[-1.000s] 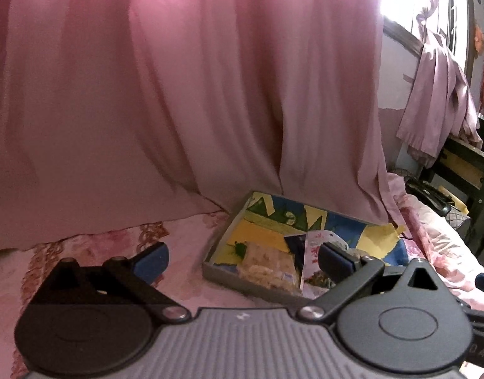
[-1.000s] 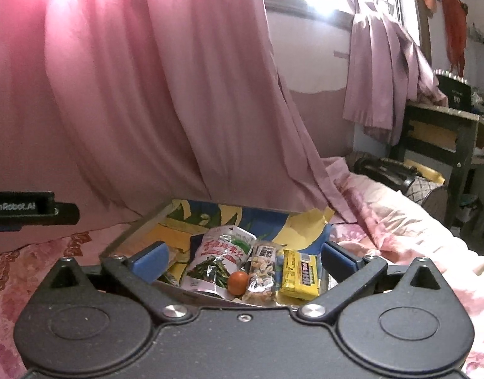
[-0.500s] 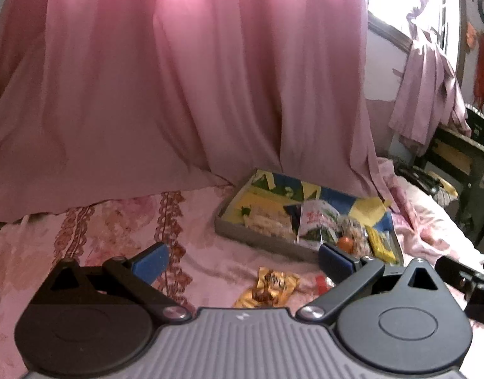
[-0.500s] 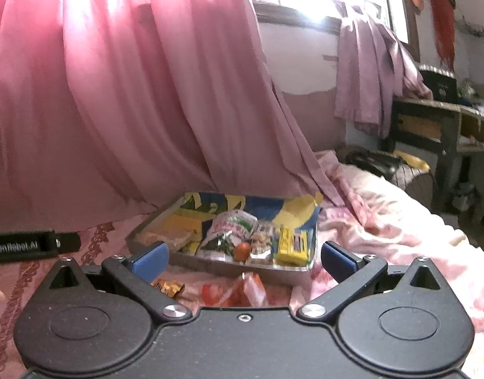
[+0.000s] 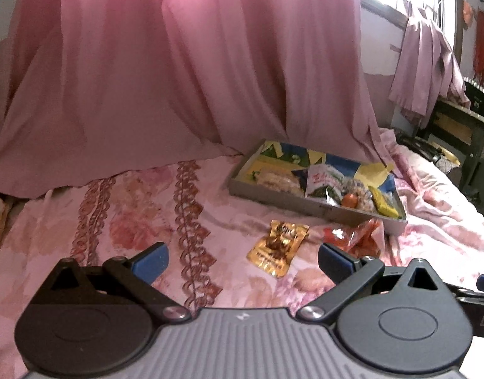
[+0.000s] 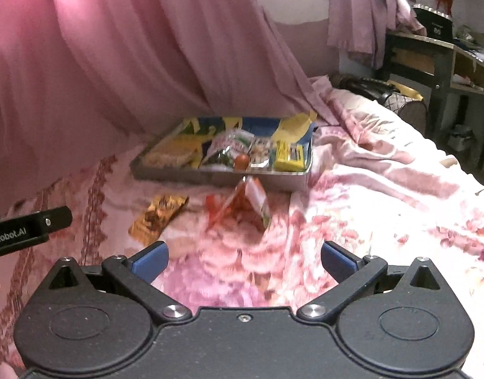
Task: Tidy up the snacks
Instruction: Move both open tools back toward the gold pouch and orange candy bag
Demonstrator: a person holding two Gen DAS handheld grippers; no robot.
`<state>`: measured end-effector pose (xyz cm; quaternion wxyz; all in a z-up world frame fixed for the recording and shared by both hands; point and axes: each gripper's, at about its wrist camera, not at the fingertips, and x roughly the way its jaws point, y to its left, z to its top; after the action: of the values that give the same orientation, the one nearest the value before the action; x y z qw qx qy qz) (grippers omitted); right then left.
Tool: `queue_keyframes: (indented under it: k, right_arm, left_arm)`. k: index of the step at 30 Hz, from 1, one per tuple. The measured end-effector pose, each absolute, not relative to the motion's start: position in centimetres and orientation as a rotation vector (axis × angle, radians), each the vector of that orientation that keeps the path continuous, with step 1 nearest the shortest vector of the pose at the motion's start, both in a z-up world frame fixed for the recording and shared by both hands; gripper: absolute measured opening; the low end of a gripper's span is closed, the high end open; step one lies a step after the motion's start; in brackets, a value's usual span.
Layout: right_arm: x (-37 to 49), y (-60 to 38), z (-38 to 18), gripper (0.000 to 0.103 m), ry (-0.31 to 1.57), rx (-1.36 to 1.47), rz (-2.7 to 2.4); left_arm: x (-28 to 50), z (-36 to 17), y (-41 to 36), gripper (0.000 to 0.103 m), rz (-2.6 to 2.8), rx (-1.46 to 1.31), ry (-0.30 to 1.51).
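Covering bed (image 5: 122, 221), floral sheet; pink curtain (image 5: 178, 63) behind, seemingly.

I have pulled both grippers back from the tray (image 5: 308, 202) | it now sits farther off in both views | gold packet (image 5: 277, 248) and red packet (image 6: 242, 203), hidden a second ago, now lie on the bedspread (image 5: 122, 221) before it.
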<state>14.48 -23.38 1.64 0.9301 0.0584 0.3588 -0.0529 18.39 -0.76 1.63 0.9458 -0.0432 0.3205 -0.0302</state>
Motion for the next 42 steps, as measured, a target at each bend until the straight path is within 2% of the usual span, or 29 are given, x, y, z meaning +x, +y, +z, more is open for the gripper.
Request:
queue_keyframes:
  k: [15, 42]
  right_arm:
    - [13.9, -21.6, -0.3, 0.102, 0.845, -0.003, -0.159]
    - [13.2, -18.7, -1.0, 0.102, 0.904, -0.045, -0.109]
  left_arm:
    - [15.2, 0.5, -0.7, 0.103, -0.017, 0.034, 0.731]
    - [14.9, 0.1, 0.0, 0.103, 0.029, 0.086, 0.812]
